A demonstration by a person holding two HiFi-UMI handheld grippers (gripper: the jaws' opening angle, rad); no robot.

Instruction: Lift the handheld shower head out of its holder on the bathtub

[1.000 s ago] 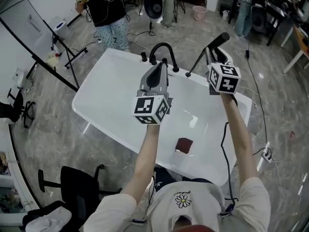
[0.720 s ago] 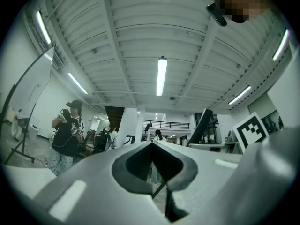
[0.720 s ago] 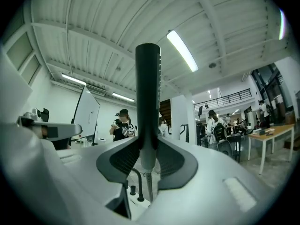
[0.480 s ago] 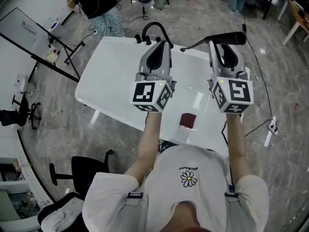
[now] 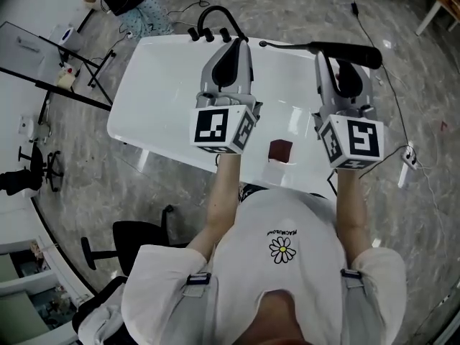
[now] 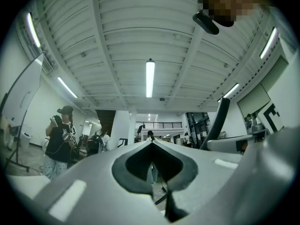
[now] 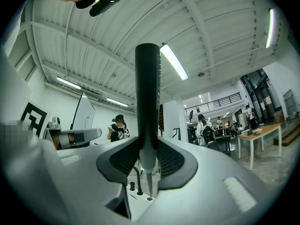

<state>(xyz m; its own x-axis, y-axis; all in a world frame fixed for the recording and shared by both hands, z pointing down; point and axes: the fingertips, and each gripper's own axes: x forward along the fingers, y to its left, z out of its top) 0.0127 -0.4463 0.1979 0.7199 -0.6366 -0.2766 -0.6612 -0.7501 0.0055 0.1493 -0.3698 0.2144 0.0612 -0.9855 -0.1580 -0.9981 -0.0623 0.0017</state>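
My right gripper (image 5: 338, 54) is shut on the black handheld shower head (image 5: 346, 52), which lies level across the far right end of the white bathtub (image 5: 154, 85). Its thin hose end (image 5: 273, 44) points left toward the faucet. In the right gripper view the shower head (image 7: 147, 93) stands upright, clamped between the two pads, with my right gripper (image 7: 149, 156) around its lower part. My left gripper (image 5: 233, 49) hovers over the tub's middle beside the faucet, shut with nothing in it. The left gripper view looks up at the ceiling, and my left gripper (image 6: 152, 146) shows its jaws closed together.
A black arched faucet (image 5: 214, 19) with small knobs stands on the tub's far rim. A dark red square object (image 5: 280, 150) lies in the tub near me. A board on a stand (image 5: 43, 60) is at the left, an office chair (image 5: 133, 239) behind, and a person (image 6: 61, 135) stands beyond.
The right gripper has carried the shower head up and turned it from slanting to level. Both grippers sit nearer the tub's far end in the view, which has tilted further down.
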